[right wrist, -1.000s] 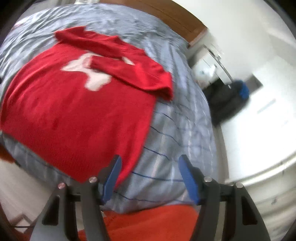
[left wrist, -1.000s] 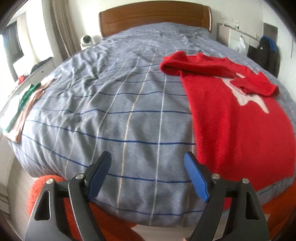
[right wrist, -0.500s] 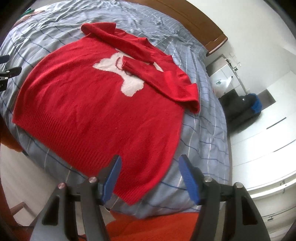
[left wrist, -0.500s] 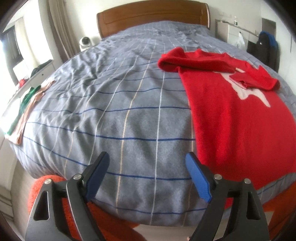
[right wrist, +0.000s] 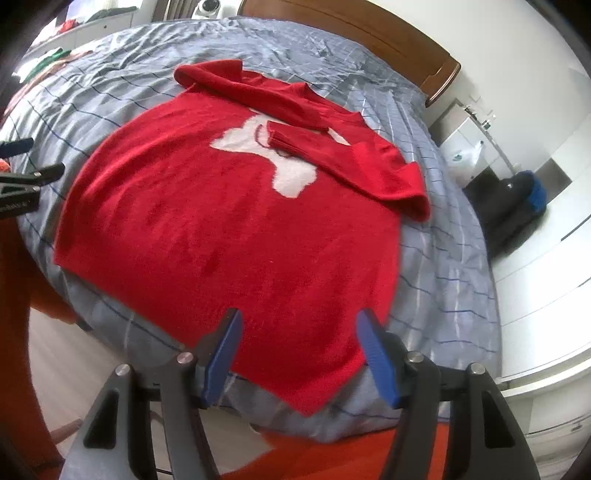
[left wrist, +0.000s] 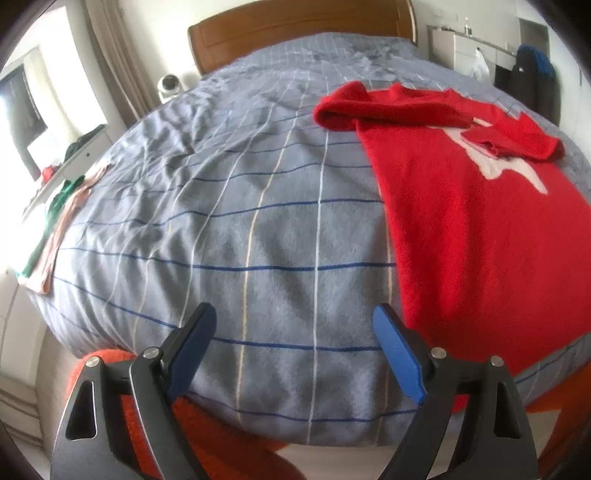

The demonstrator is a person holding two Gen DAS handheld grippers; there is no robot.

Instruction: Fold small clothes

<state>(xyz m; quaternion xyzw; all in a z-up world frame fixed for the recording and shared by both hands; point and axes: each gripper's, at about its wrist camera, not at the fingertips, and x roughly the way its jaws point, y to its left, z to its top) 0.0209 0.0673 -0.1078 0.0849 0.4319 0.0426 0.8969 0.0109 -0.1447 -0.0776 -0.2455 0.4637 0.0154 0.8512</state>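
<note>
Left wrist view: the left gripper (left wrist: 293, 349) is spread wide and empty over the grey bedspread (left wrist: 229, 229); the red sweater (left wrist: 480, 229) lies to its right.

Right wrist view: the right gripper (right wrist: 297, 356) gapes wide, the sweater's near hem between its fingers (right wrist: 376, 356).

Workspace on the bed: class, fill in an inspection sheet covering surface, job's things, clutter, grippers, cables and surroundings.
Surface: grey checked bedspread, wrinkled toward the headboard.
Job's things: red sweater lying flat, both sleeves folded across the chest, hem at the bed's near edge.
Clutter: green and pink clothes at the bed's left edge.
Grippers: left gripper open over bare bedspread; right gripper open over the sweater's hem.
Cables: nothing seen.
Surroundings: wooden headboard, dark backpack, white cabinets.
</note>
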